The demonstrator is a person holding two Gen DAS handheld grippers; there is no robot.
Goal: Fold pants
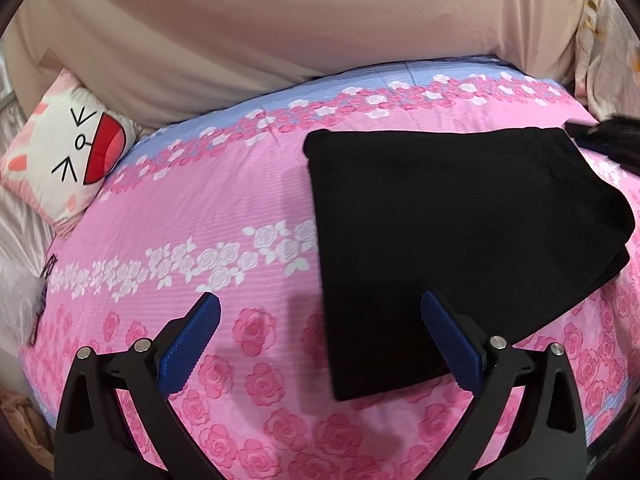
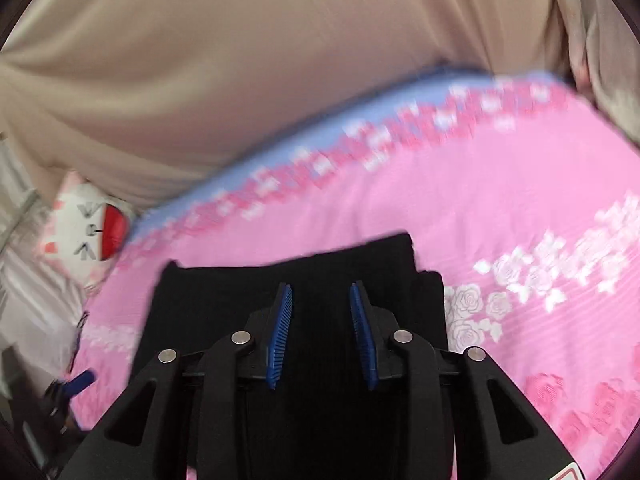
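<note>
Left wrist view: black pants (image 1: pixel 452 240) lying folded flat on pink rose bedspread (image 1: pixel 224 200), probably near done. Left gripper (image 1: pixel 320 340) spread wide, holding nothing. Right gripper (image 2: pixel 320 336) partly open over the fabric, empty too, probably just let go.

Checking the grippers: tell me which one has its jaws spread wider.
The left gripper: its blue pads stand far apart, one beside the black pants and one over them. The right gripper is open too, but narrowly.
</note>
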